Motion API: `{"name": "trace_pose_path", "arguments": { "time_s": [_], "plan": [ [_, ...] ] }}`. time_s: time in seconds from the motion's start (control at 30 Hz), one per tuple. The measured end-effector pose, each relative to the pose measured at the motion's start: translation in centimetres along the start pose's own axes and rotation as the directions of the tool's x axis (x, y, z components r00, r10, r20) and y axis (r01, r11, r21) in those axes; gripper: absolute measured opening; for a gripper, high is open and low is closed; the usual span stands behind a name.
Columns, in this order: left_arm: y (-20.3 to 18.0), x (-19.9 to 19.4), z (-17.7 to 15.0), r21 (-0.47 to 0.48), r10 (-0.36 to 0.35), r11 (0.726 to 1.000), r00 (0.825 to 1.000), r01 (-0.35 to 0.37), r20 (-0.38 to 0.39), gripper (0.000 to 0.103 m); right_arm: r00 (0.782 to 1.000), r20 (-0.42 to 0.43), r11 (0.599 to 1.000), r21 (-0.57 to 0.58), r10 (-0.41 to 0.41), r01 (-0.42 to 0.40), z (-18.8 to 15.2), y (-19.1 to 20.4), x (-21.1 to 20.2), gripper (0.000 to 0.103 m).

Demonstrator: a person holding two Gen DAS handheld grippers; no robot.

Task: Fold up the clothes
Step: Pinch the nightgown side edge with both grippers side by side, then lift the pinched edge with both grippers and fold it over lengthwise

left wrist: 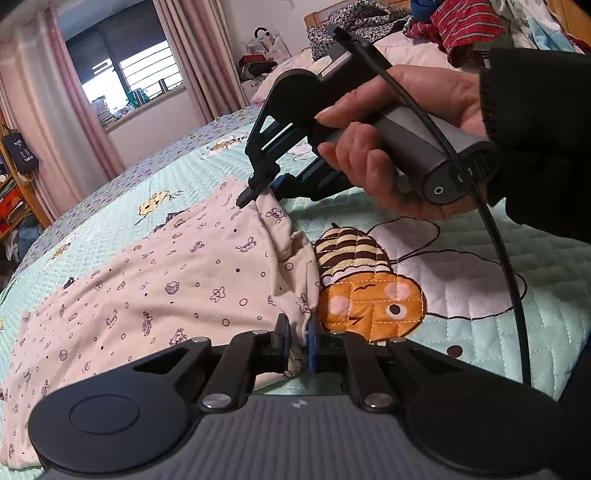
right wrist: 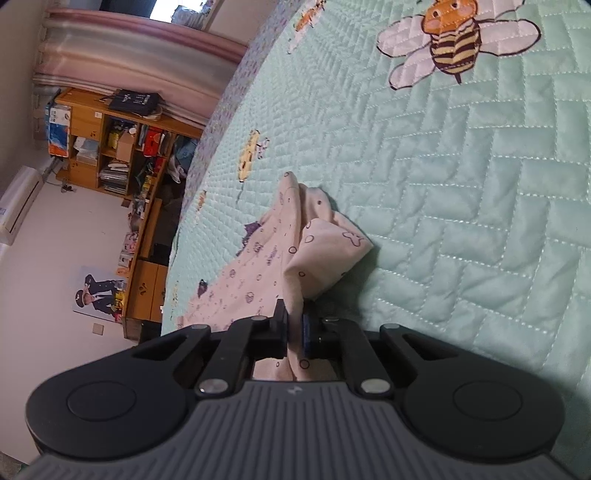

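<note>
On the bed: a mint quilt [left wrist: 480, 295] with bee patches carries everything.
Garment: the pale printed garment [left wrist: 166, 280] lies spread on the quilt, its near edge bunched and lifted.
Left gripper [left wrist: 295, 339]: fingers clamped on one garment corner.
Right gripper [right wrist: 294, 328]: fingers clamped on another fold.
Left view only: right hand [left wrist: 388, 147], window [left wrist: 122, 70], clothes pile [left wrist: 461, 26].
Right view only: wooden shelves [right wrist: 122, 155].

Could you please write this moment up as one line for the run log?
stage: corners gripped | left gripper: shut on garment edge | right gripper: shut on garment edge | garment: flat on quilt, unfolded
</note>
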State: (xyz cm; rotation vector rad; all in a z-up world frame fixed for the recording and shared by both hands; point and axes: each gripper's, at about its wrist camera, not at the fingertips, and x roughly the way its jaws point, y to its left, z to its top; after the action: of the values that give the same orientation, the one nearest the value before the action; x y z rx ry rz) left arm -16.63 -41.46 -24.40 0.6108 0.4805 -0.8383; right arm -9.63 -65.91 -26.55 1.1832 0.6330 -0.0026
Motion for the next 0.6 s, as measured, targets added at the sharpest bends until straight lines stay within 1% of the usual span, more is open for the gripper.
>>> {"name": "trace_pose_path", "arguments": {
  "time_s": [0.17, 0.2, 0.23, 0.27, 0.3, 0.33, 0.47, 0.5, 0.53, 0.57, 0.6],
  "plan": [
    [0.4, -0.1, 0.1, -0.012, -0.019, 1.000, 1.000, 0.019, -0.019, 0.010, 0.999, 0.000, 0.999, 0.003, -0.043, 0.043, 0.1, 0.3, 0.3, 0.010],
    [0.4, -0.1, 0.2, -0.012, -0.021, 1.000, 1.000, 0.021, -0.020, 0.010, 0.999, -0.003, 0.999, 0.020, -0.045, 0.045, 0.1, 0.0, 0.3, 0.015],
    [0.4, -0.1, 0.2, -0.010, -0.022, 1.000, 1.000, 0.022, -0.022, 0.011, 0.999, -0.006, 0.998, 0.037, -0.042, 0.042, 0.0, -0.4, 0.1, 0.024],
    [0.4, 0.0, 0.2, -0.009, -0.022, 1.000, 0.999, 0.022, -0.025, 0.012, 1.000, -0.005, 0.998, 0.051, -0.029, 0.029, 0.0, -0.7, -0.2, 0.030],
    [0.4, 0.1, 0.2, -0.007, -0.022, 1.000, 0.999, 0.021, -0.029, 0.012, 1.000, 0.002, 0.998, 0.056, -0.011, 0.011, 0.1, -1.0, -0.5, 0.039],
    [0.3, 0.2, 0.2, -0.006, -0.021, 1.000, 0.999, 0.021, -0.032, 0.014, 1.000, 0.009, 0.998, 0.056, -0.001, 0.001, 0.2, -1.1, -0.6, 0.044],
    [0.1, 0.6, 0.4, 0.002, -0.023, 1.000, 0.999, 0.024, -0.044, 0.014, 1.000, 0.020, 0.998, 0.063, -0.003, 0.002, 1.0, -1.0, 0.7, 0.047],
    [0.2, 0.7, 0.4, 0.001, -0.028, 1.000, 0.999, 0.028, -0.046, 0.014, 1.000, 0.023, 0.998, 0.061, -0.003, 0.002, 1.3, -0.8, 1.3, 0.047],
    [0.4, 0.8, 0.5, -0.004, -0.035, 0.999, 0.998, 0.035, -0.048, 0.014, 1.000, 0.025, 0.998, 0.057, -0.013, 0.012, 1.5, -0.5, 1.8, 0.041],
    [0.6, 0.8, 0.5, -0.013, -0.043, 0.999, 0.998, 0.043, -0.048, 0.012, 0.999, 0.025, 0.998, 0.051, -0.034, 0.033, 1.6, -0.3, 2.1, 0.034],
    [0.8, 0.7, 0.5, -0.026, -0.050, 0.998, 0.998, 0.049, -0.048, 0.011, 0.998, 0.029, 0.998, 0.038, -0.048, 0.047, 1.6, 0.1, 2.3, 0.010]
  ]
}}
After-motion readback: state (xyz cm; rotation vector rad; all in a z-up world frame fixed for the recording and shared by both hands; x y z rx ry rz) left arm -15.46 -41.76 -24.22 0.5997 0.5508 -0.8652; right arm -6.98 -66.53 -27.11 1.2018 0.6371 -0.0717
